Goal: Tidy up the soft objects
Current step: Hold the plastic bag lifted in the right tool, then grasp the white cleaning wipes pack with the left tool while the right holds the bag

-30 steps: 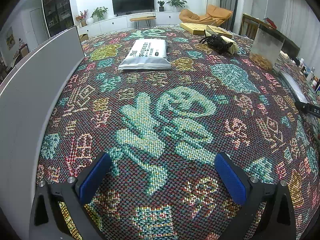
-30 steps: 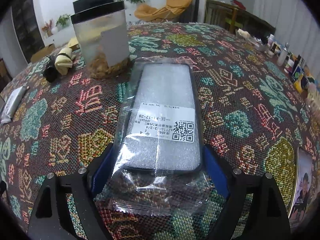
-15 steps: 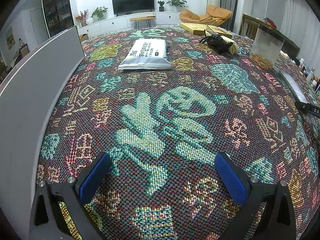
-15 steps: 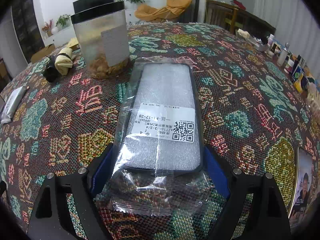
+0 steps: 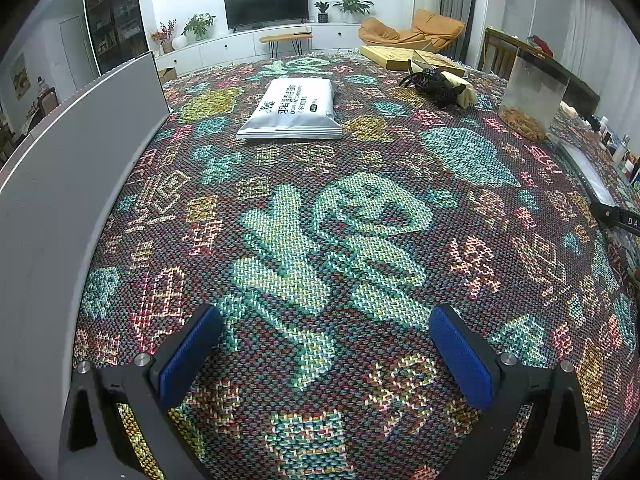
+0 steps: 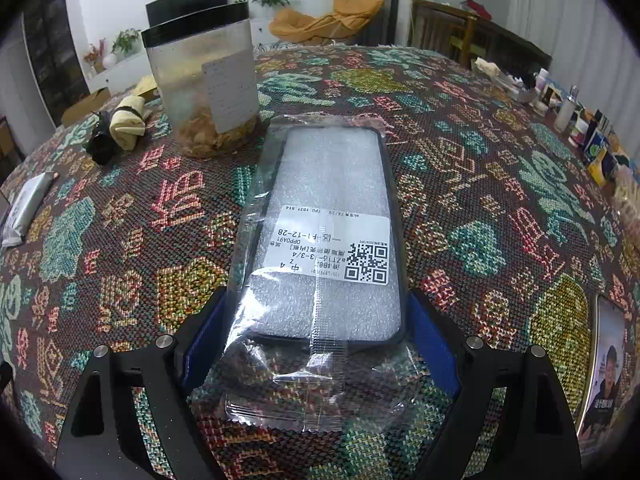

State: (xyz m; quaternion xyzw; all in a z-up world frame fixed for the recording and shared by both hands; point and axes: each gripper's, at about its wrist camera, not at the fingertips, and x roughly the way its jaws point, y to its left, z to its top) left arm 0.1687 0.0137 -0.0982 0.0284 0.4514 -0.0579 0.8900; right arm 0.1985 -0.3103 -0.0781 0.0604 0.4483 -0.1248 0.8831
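A bagged phone case (image 6: 326,240) in clear plastic with a white QR label lies on the patterned tablecloth (image 6: 480,184). My right gripper (image 6: 316,340) has its blue pads on both sides of the case's near end, shut on it. My left gripper (image 5: 324,354) is open and empty, low over the cloth (image 5: 320,232). A silver-white soft pack (image 5: 294,110) lies far ahead of it; its edge also shows in the right wrist view (image 6: 26,208). A yellow and black bundle (image 5: 444,86) lies at the back right, and shows in the right wrist view (image 6: 120,128).
A clear jar with a black lid (image 6: 208,88) stands just beyond the case, and shows in the left wrist view (image 5: 532,96). A grey panel (image 5: 60,184) runs along the left. A flat box (image 5: 404,56) lies at the far edge. Small bottles (image 6: 568,108) and a photo card (image 6: 606,360) sit right.
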